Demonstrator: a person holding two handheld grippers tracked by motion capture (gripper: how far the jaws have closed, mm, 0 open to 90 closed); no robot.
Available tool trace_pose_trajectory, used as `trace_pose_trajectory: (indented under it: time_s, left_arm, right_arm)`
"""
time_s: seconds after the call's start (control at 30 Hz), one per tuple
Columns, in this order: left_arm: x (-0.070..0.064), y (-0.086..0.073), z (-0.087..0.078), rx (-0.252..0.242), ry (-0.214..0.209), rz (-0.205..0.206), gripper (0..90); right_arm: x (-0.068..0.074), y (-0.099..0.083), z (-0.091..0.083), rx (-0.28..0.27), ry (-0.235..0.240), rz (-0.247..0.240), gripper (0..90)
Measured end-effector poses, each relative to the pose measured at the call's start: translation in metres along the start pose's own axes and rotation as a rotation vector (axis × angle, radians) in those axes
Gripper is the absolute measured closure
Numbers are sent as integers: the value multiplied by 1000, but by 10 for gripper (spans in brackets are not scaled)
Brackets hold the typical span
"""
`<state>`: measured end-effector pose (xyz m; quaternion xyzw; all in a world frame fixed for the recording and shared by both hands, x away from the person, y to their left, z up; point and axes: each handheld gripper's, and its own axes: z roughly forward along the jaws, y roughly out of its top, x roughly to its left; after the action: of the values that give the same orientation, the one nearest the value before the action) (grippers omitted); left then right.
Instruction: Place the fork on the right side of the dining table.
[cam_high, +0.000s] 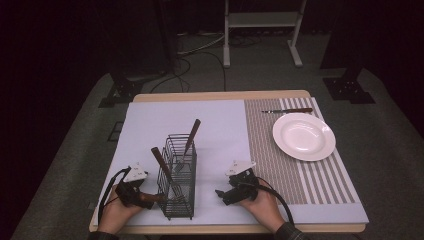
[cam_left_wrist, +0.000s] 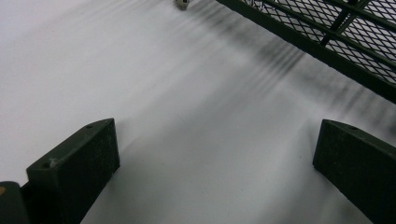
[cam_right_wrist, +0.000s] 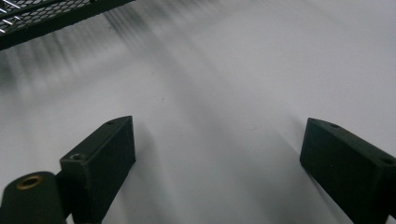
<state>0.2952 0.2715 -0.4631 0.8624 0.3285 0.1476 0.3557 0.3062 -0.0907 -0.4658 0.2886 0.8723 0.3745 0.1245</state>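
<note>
Both pairs of fingers stand wide apart with bare white mat between them — left gripper (cam_left_wrist: 215, 163), right gripper (cam_right_wrist: 217, 163). The wire caddy (cam_high: 178, 176) sits between the two, just beside the left. The high view adds two brown-handled utensils (cam_high: 189, 137) in it — plate (cam_high: 303, 136) and knife (cam_high: 287, 110) well beyond the right gripper.

Open worktop (cam_high: 220, 130) is left at 12 o'clock of the right gripper (cam_high: 225, 192); its 9 o'clock side is blocked by the wire basket (cam_high: 177, 192).

Dark room, grey carpet (cam_high: 395, 145), white rack (cam_high: 262, 30)
</note>
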Motion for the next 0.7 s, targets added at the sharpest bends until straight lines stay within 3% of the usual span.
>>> trace_pose_trajectory:
  time_s: [0.4, 0.57, 0.7]
  left_arm:
    - [0, 0, 0, 0, -2, -1, 0]
    - [0, 0, 0, 1, -2, -1, 0]
    - [0, 0, 0, 1, -1, 0, 0]
  right_arm:
    - [1, 3, 0, 21, -11, -14, 92]
    - [1, 6, -4, 17, 22, -5, 91]
    - [-2, 12, -6, 28, 32, -10, 22]
